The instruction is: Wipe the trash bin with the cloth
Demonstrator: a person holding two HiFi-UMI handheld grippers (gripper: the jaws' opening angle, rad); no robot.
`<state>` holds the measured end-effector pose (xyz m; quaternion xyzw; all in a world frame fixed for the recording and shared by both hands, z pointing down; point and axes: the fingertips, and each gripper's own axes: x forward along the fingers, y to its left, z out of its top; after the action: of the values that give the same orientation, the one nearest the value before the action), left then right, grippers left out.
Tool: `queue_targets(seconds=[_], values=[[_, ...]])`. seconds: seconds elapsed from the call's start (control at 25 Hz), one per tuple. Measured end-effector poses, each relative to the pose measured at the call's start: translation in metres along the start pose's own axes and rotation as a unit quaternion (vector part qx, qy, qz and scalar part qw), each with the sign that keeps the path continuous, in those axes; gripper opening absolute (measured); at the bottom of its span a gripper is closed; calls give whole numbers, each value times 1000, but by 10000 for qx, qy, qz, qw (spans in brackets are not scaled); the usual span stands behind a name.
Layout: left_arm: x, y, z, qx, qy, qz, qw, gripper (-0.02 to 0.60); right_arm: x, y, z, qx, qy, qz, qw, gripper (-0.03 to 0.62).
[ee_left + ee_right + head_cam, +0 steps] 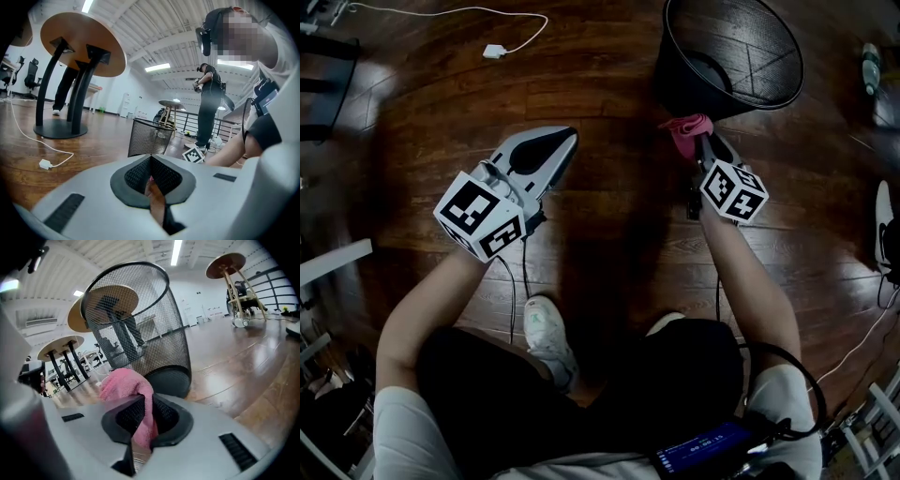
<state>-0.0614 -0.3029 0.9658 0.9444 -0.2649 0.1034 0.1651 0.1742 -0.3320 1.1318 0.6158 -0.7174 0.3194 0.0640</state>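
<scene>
Two grippers of smooth grey plastic hang over a glossy floor (609, 244) of dark wooden planks, each carrying a cube printed with black-and-white square markers. The right gripper (698, 142) has its ribbed black jaws pinching a pink cloth (124, 383), soft and fleecy, which bunches above the tips and hangs down between them. The cloth sits low beside the outer wall of the trash bin (750, 47); whether it touches cannot be told. The bin is round, of fine black wire mesh with a rolled rim, narrowing to a solid dark base, and stands on the floor. The left gripper (562, 141) is well apart from the bin, its jaws pressed together. A white cable (494, 51) with a small square plug lies on the planks.
</scene>
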Motion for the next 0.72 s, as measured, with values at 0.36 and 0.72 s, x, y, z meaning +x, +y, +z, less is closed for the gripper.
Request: queue_targets(seconds=[0.36,0.72], values=[[3,-5,-4,-30,90,-4,10000,9,-11,-87,35,-57,-177,-762,9969,38],[2,-4,-6,-5,143,38,9999,9,-13,-119,69,-81,-549,-1084,9926,38]])
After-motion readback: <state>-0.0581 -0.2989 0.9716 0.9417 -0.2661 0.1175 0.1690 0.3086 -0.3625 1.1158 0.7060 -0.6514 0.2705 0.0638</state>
